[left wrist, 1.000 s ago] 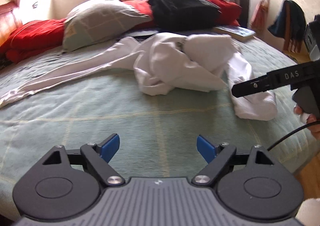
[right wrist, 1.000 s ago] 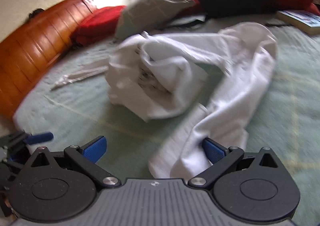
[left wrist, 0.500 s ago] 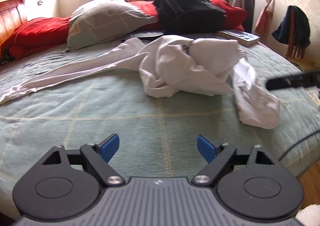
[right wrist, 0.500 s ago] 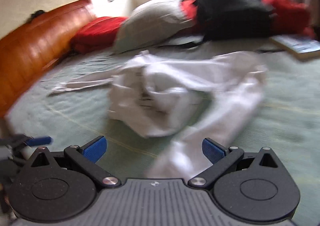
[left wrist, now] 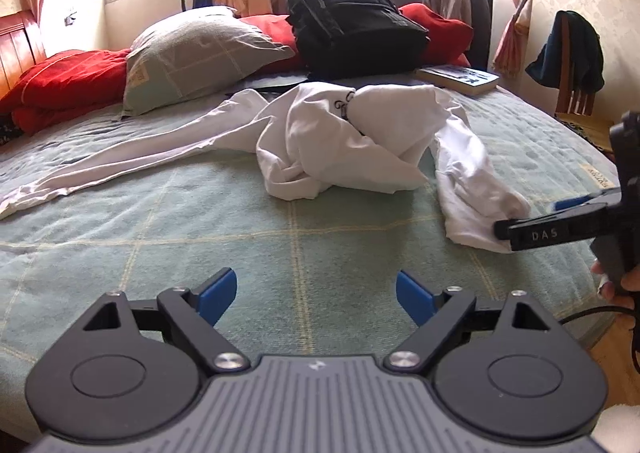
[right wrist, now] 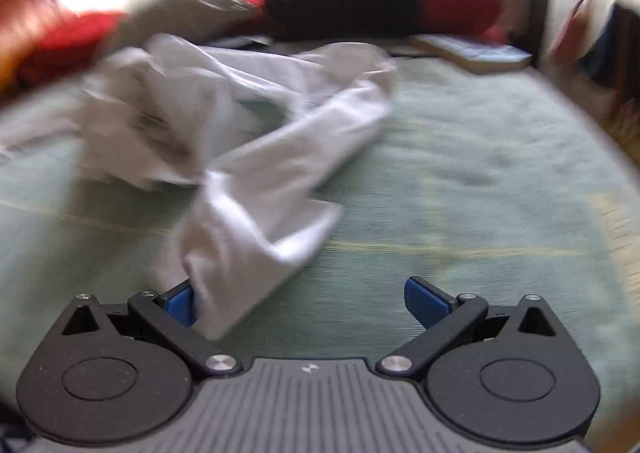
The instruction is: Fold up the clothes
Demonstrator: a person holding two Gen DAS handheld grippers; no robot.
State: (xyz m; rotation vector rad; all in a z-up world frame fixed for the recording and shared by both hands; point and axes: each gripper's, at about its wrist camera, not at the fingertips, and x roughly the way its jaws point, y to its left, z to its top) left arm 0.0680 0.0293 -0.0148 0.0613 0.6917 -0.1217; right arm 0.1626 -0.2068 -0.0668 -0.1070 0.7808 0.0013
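Both grippers stand wide apart at the jaws, neither clamped on anything. Left gripper (left wrist: 316, 291): blue pads spread over bare green bedspread (left wrist: 160, 237), nothing between them — parked low at 6 o'clock in its own view, probably waiting for a cloth edge to be offered. Right gripper (right wrist: 300, 303): jaws equally wide, the cuff end of the near sleeve (right wrist: 256, 221) lying against the left pad and partly between the pads, not pinched; the view is blurred, so actual contact is hard to call. From the left view the right gripper comes in at 3 o'clock, its fingertip at the sleeve end — looks lined up to grab the cuff.

White long-sleeved shirt (left wrist: 344, 141) sits crumpled mid-bed at about 12 o'clock from the left jaws, one sleeve trailing out toward 9 o'clock, the other running down toward 3. Not yet spread flat, so folding hasn't begun; likely step is pulling the sleeves out. Behind it at 12: grey pillow (left wrist: 200, 53), black backpack (left wrist: 352, 29), book (left wrist: 460, 79).
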